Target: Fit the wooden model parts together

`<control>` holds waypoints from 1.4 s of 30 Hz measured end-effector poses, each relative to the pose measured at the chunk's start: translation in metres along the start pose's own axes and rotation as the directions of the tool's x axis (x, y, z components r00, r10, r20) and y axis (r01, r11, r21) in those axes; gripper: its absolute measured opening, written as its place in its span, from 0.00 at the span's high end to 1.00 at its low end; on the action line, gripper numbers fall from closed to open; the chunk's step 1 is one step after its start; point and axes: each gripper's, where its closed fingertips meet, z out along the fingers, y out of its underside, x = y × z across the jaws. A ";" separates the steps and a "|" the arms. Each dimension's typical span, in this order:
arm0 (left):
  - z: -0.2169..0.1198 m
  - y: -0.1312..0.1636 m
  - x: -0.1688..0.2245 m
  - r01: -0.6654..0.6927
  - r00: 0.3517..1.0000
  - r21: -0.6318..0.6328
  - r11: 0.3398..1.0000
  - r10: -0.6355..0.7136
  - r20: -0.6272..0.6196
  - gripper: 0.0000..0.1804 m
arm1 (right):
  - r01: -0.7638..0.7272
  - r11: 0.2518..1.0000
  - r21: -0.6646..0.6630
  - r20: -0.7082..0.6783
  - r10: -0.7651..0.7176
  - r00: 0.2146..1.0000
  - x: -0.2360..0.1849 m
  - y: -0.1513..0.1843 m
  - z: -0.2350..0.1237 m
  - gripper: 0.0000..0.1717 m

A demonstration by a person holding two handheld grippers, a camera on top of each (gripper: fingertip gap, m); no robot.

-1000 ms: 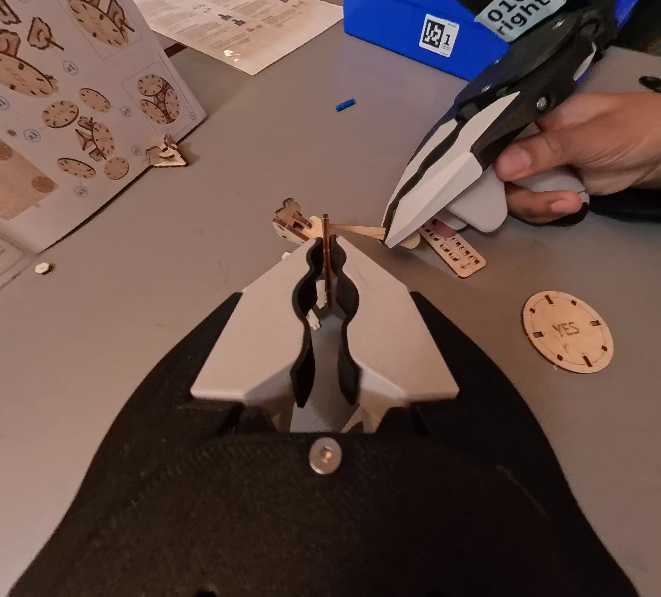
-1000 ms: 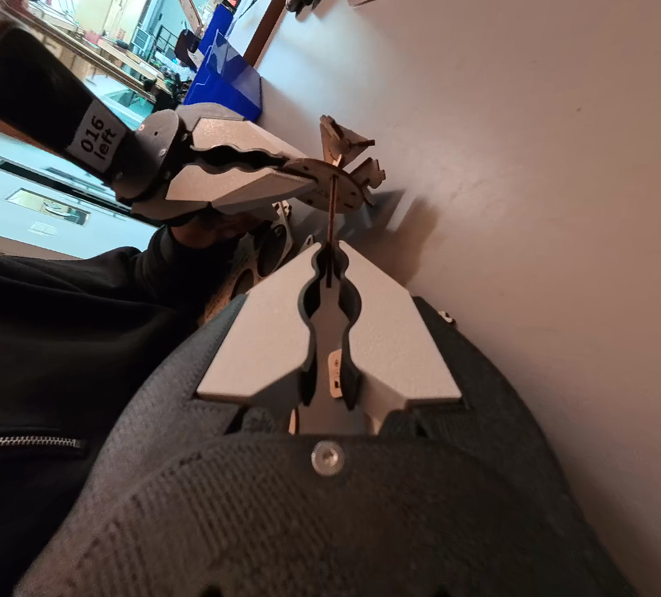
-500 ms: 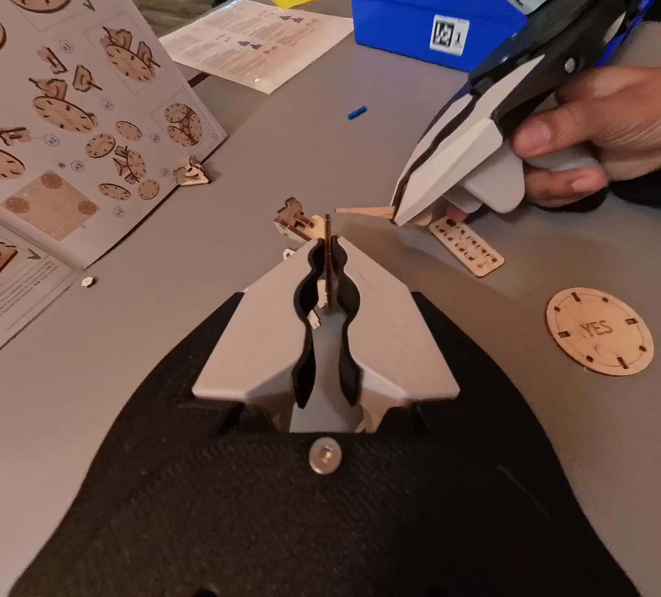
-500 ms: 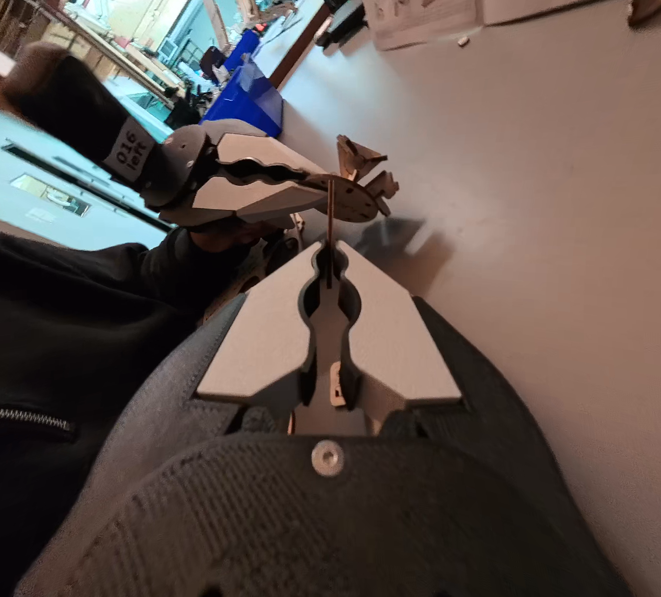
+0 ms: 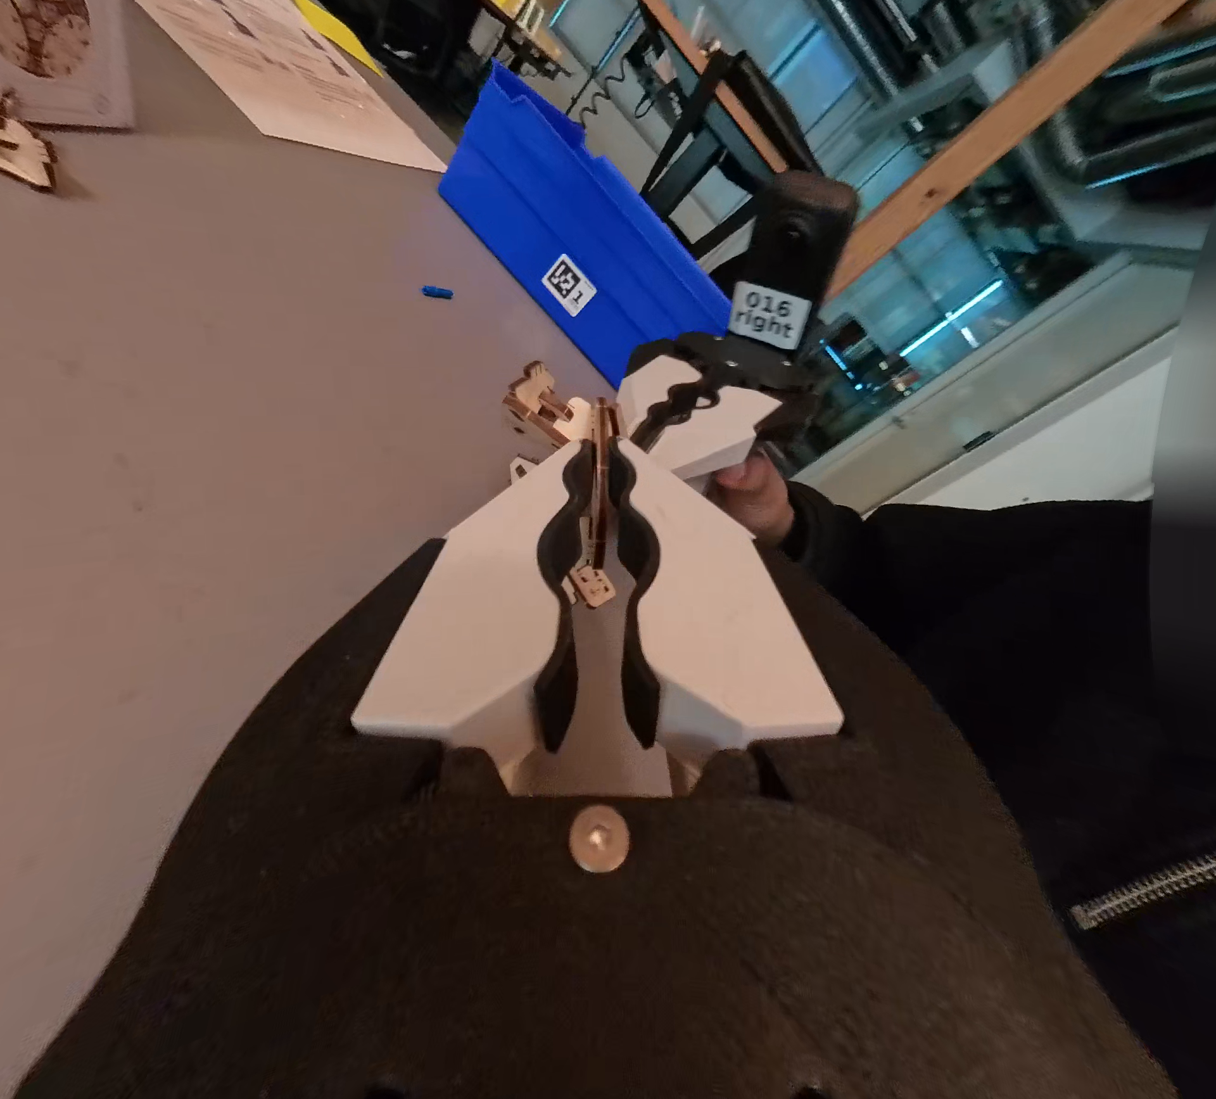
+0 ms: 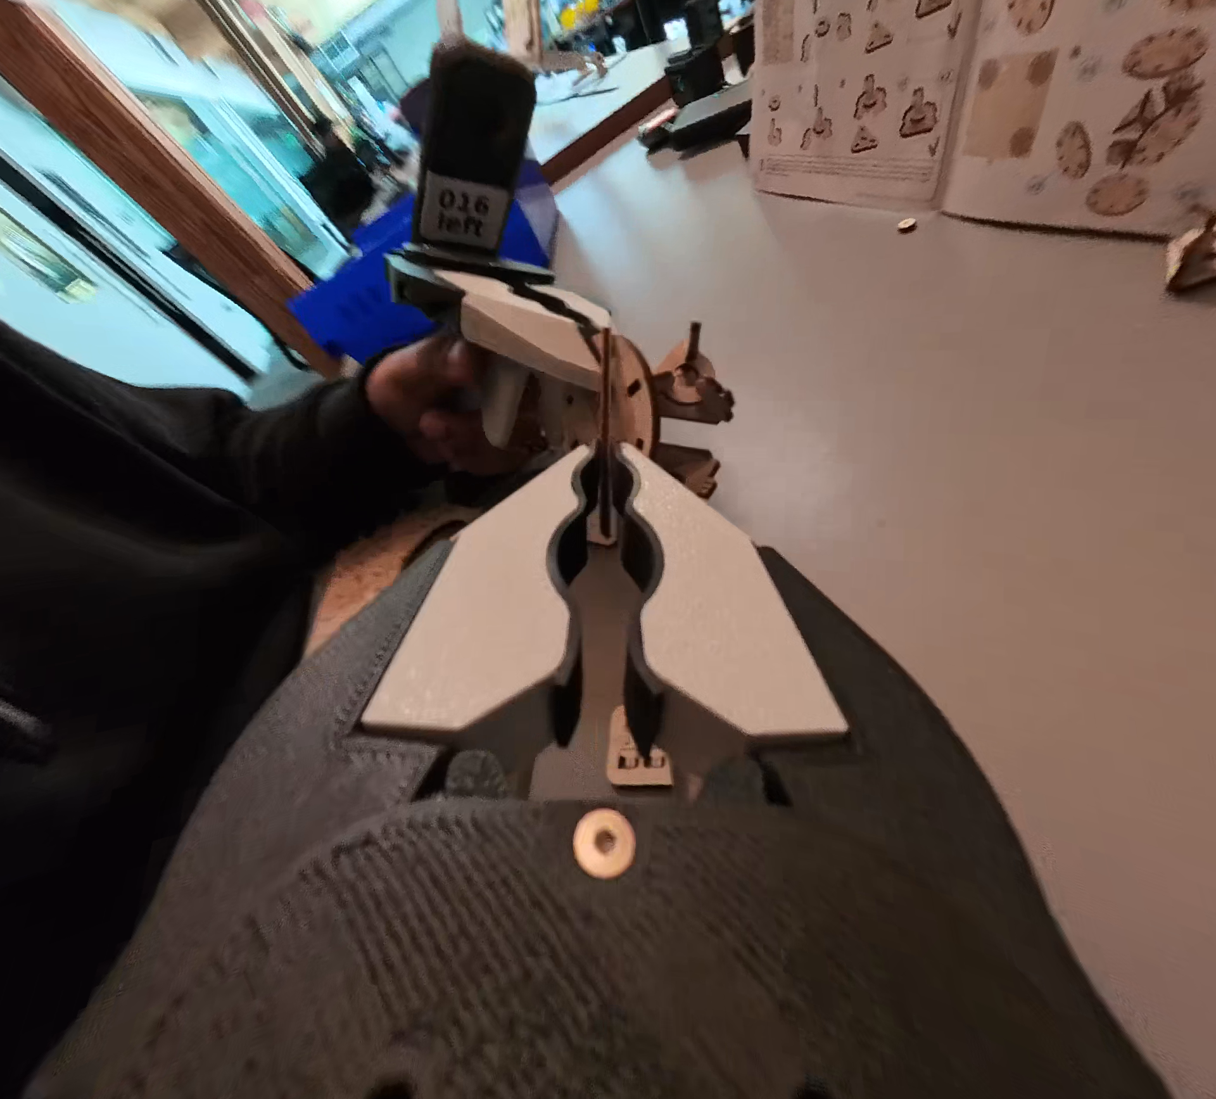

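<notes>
Left wrist view: my left gripper (image 5: 600,449) tilted above tabletop (image 5: 197,409), clamped on edge of wooden disc assembly (image 5: 595,429); right gripper (image 5: 641,442) just beyond, far right.

Right wrist view: my right gripper (image 6: 602,455) pinches thin wooden strip (image 6: 603,396), strip upright against disc; left hand (image 6: 421,396) grips trigger.

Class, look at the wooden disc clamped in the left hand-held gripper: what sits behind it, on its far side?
Behind the wooden disc, small wooden pieces stick out from its far face over the grey table. How they join the disc is hidden.
</notes>
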 end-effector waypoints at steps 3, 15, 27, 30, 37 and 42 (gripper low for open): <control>0.000 -0.001 0.004 0.033 0.999 0.011 0.999 -0.032 -0.044 0.98 | -0.151 0.988 0.031 0.079 0.149 0.986 0.002 -0.003 -0.004 1.00; 0.005 0.009 0.004 0.049 0.997 -0.028 0.998 -0.051 -0.057 0.96 | -0.030 0.997 -0.076 0.027 0.033 0.999 -0.002 0.013 0.004 1.00; 0.007 0.010 0.003 0.075 0.996 -0.029 0.997 -0.077 -0.047 0.96 | 0.026 0.997 -0.067 0.036 -0.024 0.999 -0.006 0.010 0.003 0.99; 0.005 0.005 0.002 0.162 0.983 0.004 0.987 -0.161 -0.092 0.96 | 0.145 0.988 -0.045 0.029 -0.143 0.989 -0.011 0.006 0.002 0.92; 0.003 -0.005 0.004 0.365 0.917 0.071 0.928 -0.345 -0.200 0.96 | 0.678 0.713 -0.179 -0.202 -0.701 0.684 -0.015 0.008 0.007 0.85; 0.002 -0.012 0.010 0.477 0.859 0.130 0.869 -0.430 -0.277 0.98 | 0.830 0.503 -0.240 -0.365 -0.839 0.403 -0.016 -0.008 0.001 0.84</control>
